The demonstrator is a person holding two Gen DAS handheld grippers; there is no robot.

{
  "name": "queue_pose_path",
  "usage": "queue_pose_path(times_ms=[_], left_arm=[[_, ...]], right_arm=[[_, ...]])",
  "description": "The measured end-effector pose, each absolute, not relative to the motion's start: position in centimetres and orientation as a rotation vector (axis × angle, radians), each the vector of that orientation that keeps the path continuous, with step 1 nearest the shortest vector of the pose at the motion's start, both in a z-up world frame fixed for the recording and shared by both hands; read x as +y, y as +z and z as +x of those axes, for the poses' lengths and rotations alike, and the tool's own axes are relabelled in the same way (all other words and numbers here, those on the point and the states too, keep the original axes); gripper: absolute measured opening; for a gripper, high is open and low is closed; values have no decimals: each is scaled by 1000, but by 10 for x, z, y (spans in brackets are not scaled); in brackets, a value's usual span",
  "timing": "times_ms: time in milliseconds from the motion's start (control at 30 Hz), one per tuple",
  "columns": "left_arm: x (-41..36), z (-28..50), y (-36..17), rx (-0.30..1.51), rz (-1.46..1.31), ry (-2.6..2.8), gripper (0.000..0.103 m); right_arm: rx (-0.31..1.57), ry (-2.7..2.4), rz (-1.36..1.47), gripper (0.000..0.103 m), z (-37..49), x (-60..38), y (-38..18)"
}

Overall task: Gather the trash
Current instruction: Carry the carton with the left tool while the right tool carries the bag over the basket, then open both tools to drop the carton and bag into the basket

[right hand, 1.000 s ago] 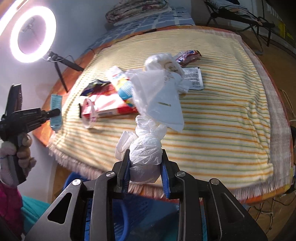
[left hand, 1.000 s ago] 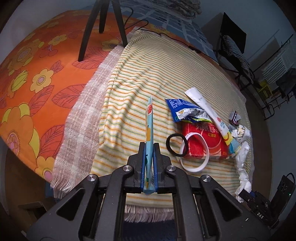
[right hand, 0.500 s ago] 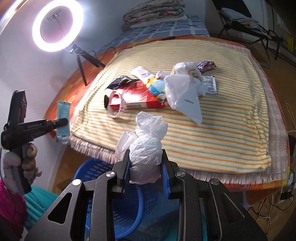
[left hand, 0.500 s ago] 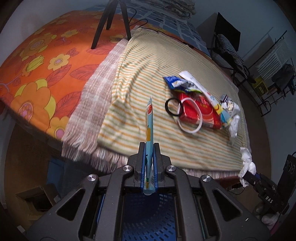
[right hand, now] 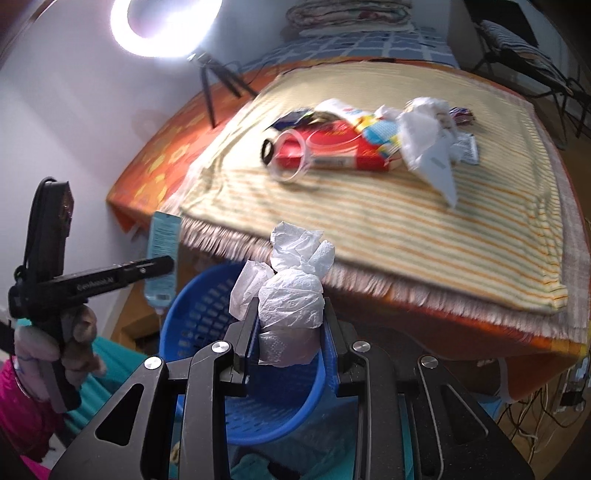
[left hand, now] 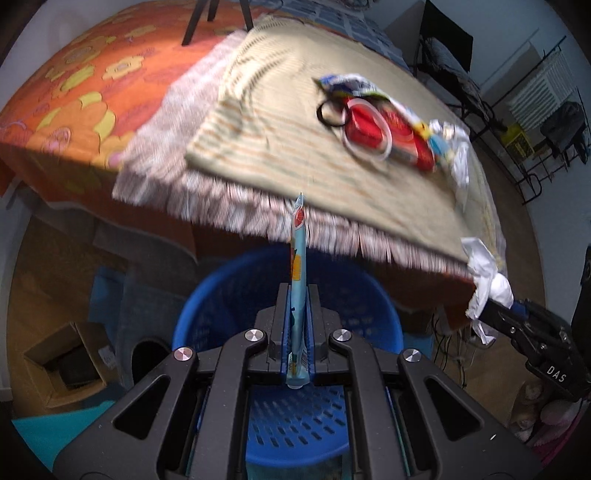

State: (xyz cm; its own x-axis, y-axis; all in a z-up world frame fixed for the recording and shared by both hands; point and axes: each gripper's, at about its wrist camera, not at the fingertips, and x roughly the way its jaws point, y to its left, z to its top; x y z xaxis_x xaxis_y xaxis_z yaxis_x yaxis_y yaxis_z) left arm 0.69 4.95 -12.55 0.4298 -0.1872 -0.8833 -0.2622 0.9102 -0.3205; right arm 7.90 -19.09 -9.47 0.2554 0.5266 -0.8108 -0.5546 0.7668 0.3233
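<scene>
trash bin: blue basket [left hand: 369, 295] sits below both my claws.
left gripper [left hand: 297, 332]: clenched on thin blue wrapper [left hand: 298, 258]; release over the middle.
right gripper [right hand: 290, 332]: clamping crumpled tissue [right hand: 291, 295]; drop likewise.

Blue basket [left hand: 229, 295]: I see its near rim and much of its floor hidden behind the left gripper [left hand: 298, 325] body; whether anything lies inside, I cannot tell.
Light-blue wrapper [left hand: 298, 280]: seen edge-on from the left wrist, print unreadable.
Crumpled white tissue [right hand: 291, 295]: lower part hidden between the right gripper [right hand: 290, 325] pads.
Striped blanket [left hand: 277, 110]: fringe and stripes motion-blurred in both views.
Trash pile [right hand: 369, 144]: labels smeared, I cannot read them.
Ring light [right hand: 162, 22]: top cut off by the frame edge, centre overexposed.
</scene>
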Motion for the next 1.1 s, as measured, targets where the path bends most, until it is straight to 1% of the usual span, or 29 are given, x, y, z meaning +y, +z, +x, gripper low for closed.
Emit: queue_pose_path(times_ms=[500, 800, 1100], left_arm=[[17, -32, -153, 1207, -355, 40, 5], [19, -41, -168, 1240, -367, 64, 5], [20, -39, -172, 1260, -356, 88, 5]], right_arm=[[1168, 806, -102, 26, 36, -167, -129], [1205, 817, -134, 28, 26, -158, -145], [1219, 828, -150, 30, 23, -152, -148]])
